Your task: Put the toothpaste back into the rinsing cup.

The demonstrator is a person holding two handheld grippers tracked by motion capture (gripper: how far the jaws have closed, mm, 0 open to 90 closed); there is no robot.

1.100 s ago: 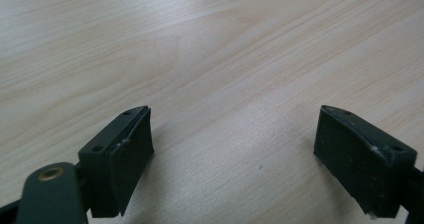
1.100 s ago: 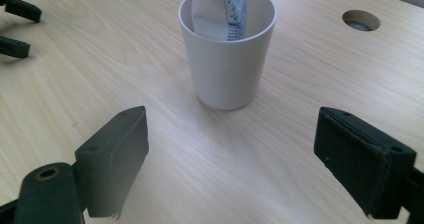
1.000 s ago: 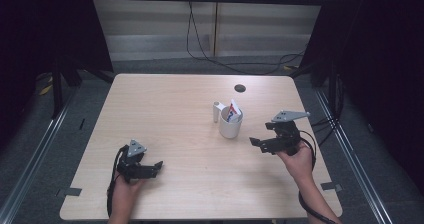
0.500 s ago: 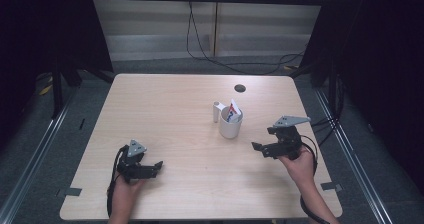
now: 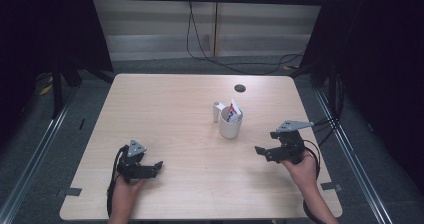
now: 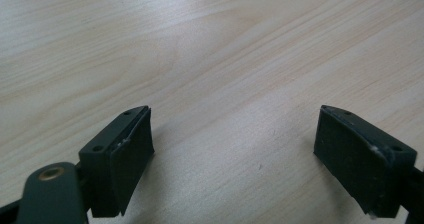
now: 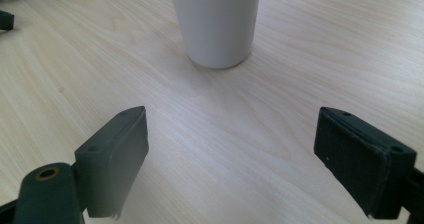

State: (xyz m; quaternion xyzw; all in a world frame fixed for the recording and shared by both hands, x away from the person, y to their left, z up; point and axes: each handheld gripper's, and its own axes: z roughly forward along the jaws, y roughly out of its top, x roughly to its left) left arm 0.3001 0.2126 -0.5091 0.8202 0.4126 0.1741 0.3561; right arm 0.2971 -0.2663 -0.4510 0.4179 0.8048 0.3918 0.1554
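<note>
A white cup (image 5: 230, 126) stands upright near the middle of the table, right of centre, with a red, white and blue packet (image 5: 233, 111) sticking out of it. A small white object (image 5: 216, 110) stands just behind it. My right gripper (image 5: 260, 151) is open, low over the table to the right of the cup; in the right gripper view the cup (image 7: 216, 21) stands ahead of the jaws, apart from them. My left gripper (image 5: 158, 165) rests near the front left, open, with only bare wood (image 6: 235, 84) between its jaws.
The light wooden table (image 5: 165, 114) has a dark round hole (image 5: 240, 88) at the back right. Cables trail from both grippers toward the front edge. Metal rails and dark floor run along both sides of the table.
The right gripper has drawn back from the cup, toward the front right of the table, and sunk lower. The left gripper has stayed where it was.
</note>
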